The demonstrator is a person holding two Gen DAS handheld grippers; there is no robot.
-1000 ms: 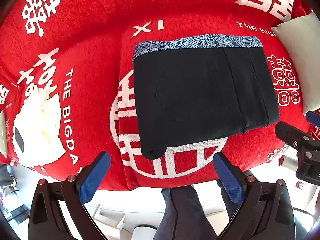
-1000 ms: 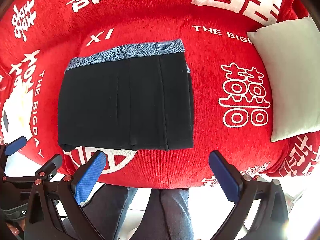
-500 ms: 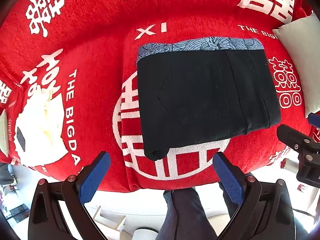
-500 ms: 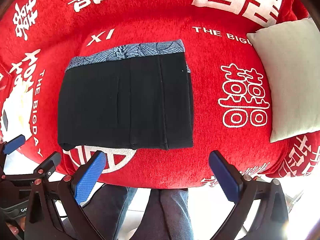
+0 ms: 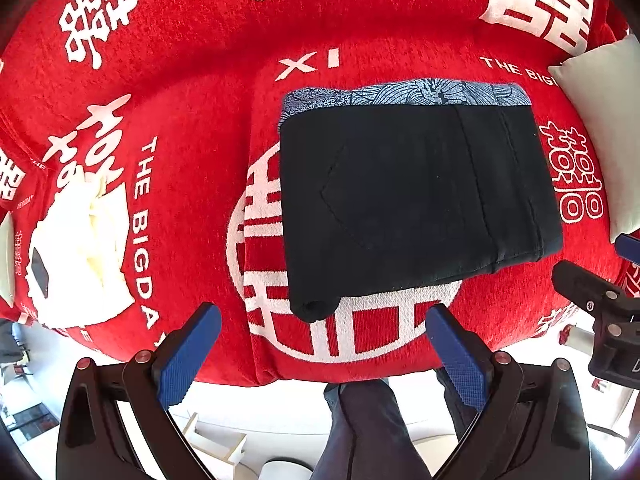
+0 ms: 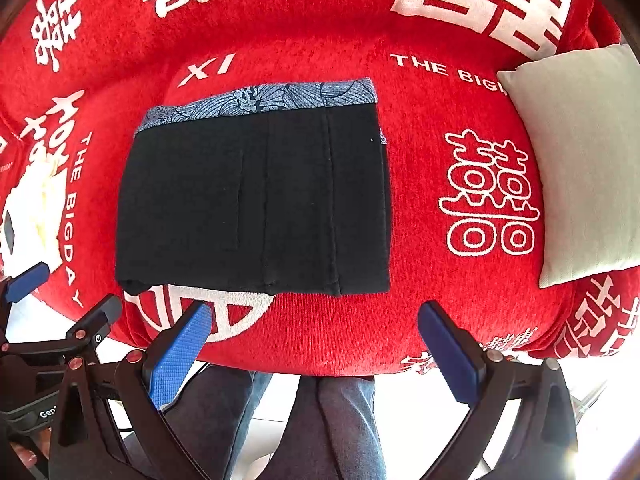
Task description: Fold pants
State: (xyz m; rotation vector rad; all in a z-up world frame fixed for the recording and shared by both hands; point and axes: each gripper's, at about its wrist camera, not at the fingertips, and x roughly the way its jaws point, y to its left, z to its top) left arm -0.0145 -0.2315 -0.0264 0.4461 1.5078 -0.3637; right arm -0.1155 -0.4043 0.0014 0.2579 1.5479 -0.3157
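Note:
The black pants lie folded into a neat rectangle on the red printed sofa cover, with a blue patterned waistband lining along the far edge. They also show in the right wrist view. My left gripper is open and empty, held above the sofa's front edge just short of the pants' near edge. My right gripper is open and empty, likewise at the front edge, apart from the pants.
A pale cushion lies at the right of the sofa. A white crumpled cloth with a dark object lies at the left. The person's legs stand in front of the sofa.
Both grippers have drifted back slightly; the pants sit a little lower in the left view. Nothing was grasped or released.

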